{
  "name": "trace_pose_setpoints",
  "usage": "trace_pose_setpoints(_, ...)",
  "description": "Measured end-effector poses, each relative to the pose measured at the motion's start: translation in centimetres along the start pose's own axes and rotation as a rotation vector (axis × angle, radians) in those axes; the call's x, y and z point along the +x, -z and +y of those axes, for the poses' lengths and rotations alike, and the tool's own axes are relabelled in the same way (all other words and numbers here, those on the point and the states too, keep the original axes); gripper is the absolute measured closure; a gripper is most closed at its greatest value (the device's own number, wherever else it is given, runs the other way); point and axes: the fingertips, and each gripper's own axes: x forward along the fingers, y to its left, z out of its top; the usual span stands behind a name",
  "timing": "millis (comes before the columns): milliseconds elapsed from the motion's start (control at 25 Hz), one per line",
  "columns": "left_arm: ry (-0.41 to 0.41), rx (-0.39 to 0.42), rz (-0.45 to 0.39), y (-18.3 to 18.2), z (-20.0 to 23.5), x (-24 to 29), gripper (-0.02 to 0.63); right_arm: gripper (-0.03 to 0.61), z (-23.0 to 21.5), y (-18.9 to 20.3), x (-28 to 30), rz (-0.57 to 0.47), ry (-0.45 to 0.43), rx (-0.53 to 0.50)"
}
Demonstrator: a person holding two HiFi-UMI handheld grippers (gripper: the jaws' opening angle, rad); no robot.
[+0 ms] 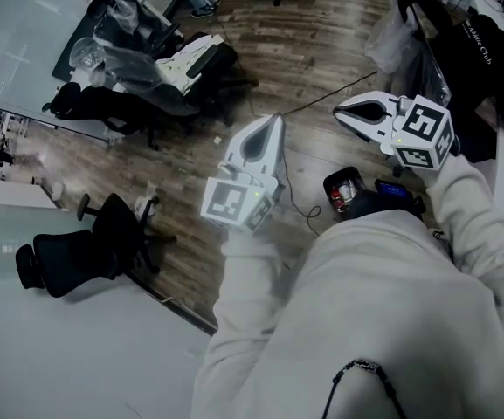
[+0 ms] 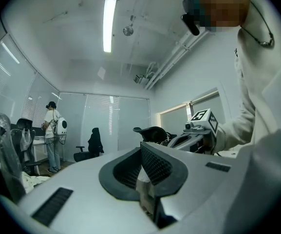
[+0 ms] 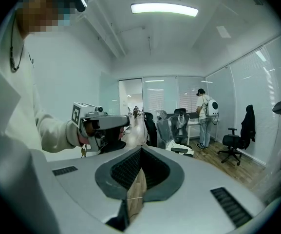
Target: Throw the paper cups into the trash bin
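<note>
My pale sweatshirt [image 1: 383, 304] filled the bottom of the head view, both sleeves reaching out over the wooden floor [image 1: 321, 42]. My left gripper [image 1: 272, 122] was pinched together with nothing between its pads. My right gripper [image 1: 342, 112] was likewise fully closed and empty. I held the two side by side, apart from each other. I could not find the paper cups or the trash bin in any view. Near my right gripper a small dark holder [image 1: 346, 190] sat on the floor, open at the top, with something red inside that I could not identify. Farther off, clear plastic bags [image 1: 116, 51] were heaped on a chair, their contents unclear. A black office chair [image 1: 86, 247] stood to my left.
</note>
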Motion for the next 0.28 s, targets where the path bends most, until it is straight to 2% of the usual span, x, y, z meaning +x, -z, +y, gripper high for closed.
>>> trace_pose_setpoints(280, 0.006, 0.010, 0.006, 0.03, -0.61, -0.02, 0.624, 0.560, 0.92, -0.46, -0.13, -0.001, -0.020, -0.021)
